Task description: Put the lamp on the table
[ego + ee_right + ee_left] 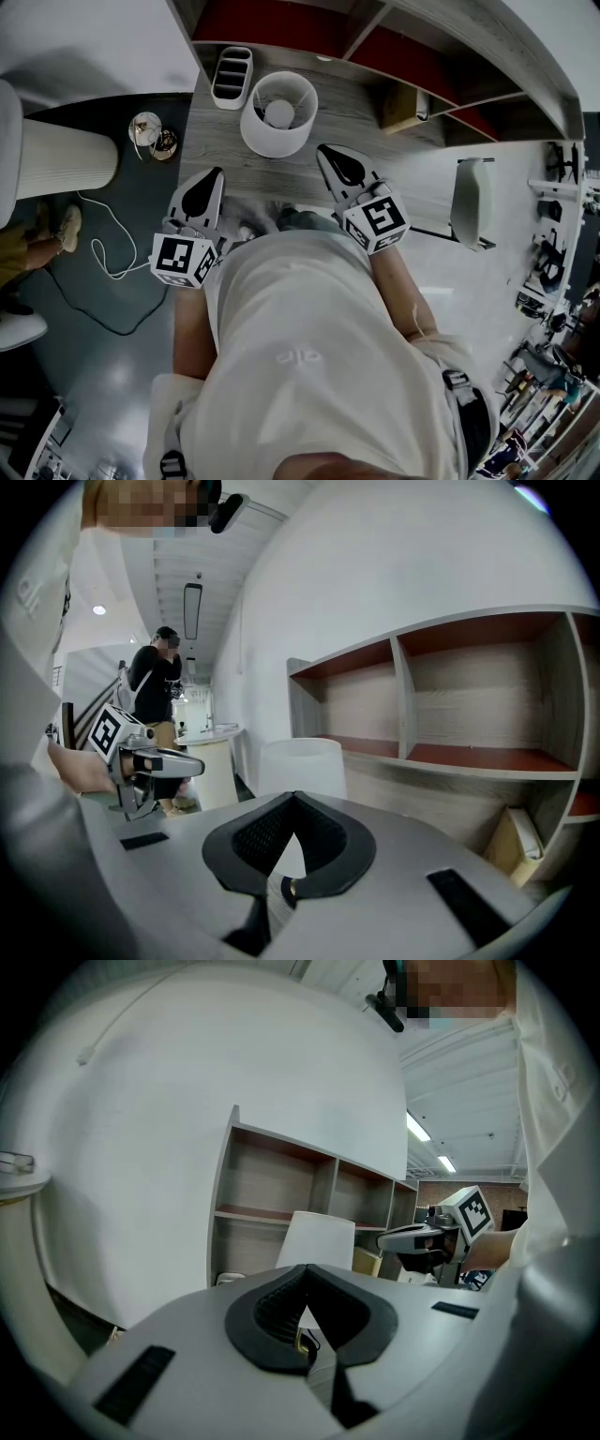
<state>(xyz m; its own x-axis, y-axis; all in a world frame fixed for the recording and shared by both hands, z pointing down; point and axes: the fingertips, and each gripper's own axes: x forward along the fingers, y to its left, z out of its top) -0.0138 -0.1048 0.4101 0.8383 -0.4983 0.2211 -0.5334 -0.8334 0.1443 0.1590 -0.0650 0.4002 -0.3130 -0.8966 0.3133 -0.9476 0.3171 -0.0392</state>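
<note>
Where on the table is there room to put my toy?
The bare wood between the lamp and the tan box is free, and so is the front strip between the left gripper and the right gripper. The back left is crowded: a divided tray sits close beside the lamp.

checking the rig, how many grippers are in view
2: the left gripper over the table's near edge, left of the lamp; the right gripper just right of the lamp. None seems hidden.
</note>
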